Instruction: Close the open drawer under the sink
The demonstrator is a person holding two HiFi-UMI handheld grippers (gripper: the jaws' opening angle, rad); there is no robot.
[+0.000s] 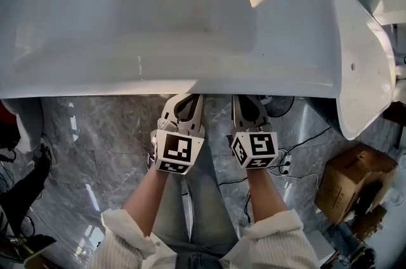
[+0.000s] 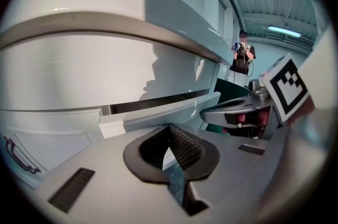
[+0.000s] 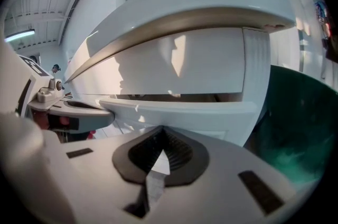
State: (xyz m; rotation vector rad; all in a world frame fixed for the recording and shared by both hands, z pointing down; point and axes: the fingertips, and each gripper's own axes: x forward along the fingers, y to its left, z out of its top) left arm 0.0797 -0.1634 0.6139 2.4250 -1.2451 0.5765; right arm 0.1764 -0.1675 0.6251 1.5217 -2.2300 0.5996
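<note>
**Left gripper** [image 2: 170,129]: the jaws are sitting pressed together tip to tip, with nothing lying between them. In the head view the tips are disappearing under the front rim of the sink [image 1: 190,65], so that view is hiding their ends.

**Drawer** [image 2: 158,114]: the white front is standing just ahead of the left jaw tips, under the sink. It is sitting slightly out, with a dark slot showing above its top edge. Whether the tips are touching the front is hard to make out. The head view is not showing the drawer at all, since the sink is covering it.

**Right gripper** [image 3: 161,132]: the jaws are likewise lying closed on each other and pinching nothing. The same drawer front is lying directly ahead of them, again with the dark slot above it. Contact is again unclear.

**Dark green surface** [image 3: 301,128]: this is showing to the right of the right jaws. It is blurring out and running off the picture edge, so what it is cannot be told.
</note>
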